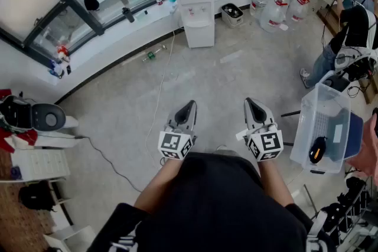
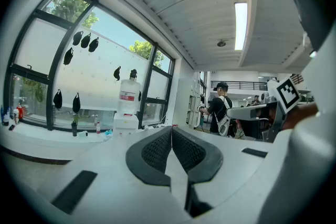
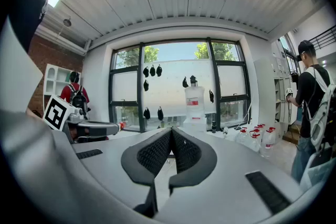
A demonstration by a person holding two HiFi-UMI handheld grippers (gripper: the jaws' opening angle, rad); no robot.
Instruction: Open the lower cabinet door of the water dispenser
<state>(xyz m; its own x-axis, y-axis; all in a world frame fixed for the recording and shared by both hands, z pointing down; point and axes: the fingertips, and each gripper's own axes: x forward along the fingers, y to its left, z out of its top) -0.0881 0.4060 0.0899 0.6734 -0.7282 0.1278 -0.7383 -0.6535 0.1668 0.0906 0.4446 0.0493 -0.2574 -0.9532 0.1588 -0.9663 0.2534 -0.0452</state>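
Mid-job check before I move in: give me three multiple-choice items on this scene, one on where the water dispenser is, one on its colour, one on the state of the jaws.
1. Where does the water dispenser stand?
A. Against the window ledge, well ahead of both grippers
B. Between the two grippers
C. On a table at the right

2. What colour is its body?
A. Black
B. White
C. Blue

3. How do the jaws of the left gripper and the right gripper stand?
A. Both shut, nothing between them
B. Both wide open
C. Left shut on the door

Key:
1 A, the head view shows it far ahead, by the ledge.
2 B, its body is white in the head view.
3 A, each gripper view shows the pads meeting with nothing between them.
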